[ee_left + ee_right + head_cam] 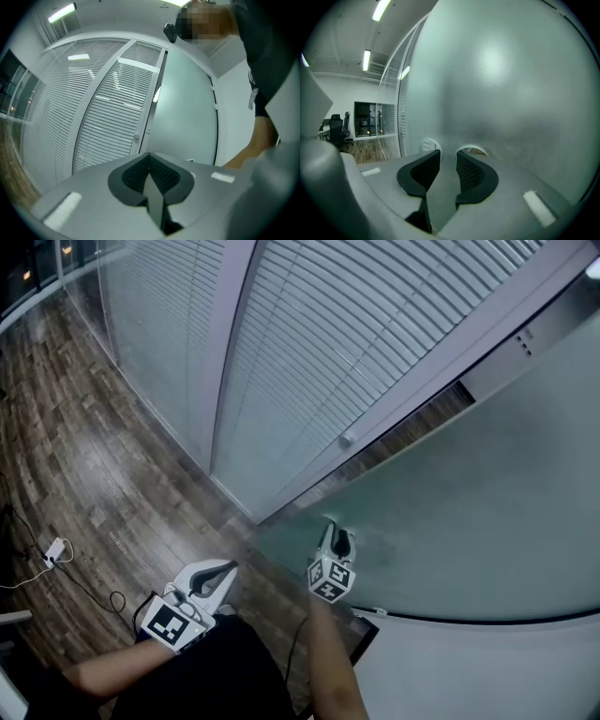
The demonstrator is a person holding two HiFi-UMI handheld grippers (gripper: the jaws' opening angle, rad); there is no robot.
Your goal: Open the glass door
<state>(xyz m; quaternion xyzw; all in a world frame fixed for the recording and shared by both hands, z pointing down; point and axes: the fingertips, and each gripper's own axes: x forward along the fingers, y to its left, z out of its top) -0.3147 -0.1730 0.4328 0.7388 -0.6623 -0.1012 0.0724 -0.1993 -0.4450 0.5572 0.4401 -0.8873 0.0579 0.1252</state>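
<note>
The frosted glass door fills the right of the head view, its free edge standing out from the blind-lined wall above the wood floor. The right hand-held gripper points at the door's face near that edge, jaws apart with nothing between them; whether its tips touch the glass cannot be told. The left hand-held gripper is over the floor, apart from the door, jaws together and empty.

Dark wood-plank floor, white adapter, black cable
</note>
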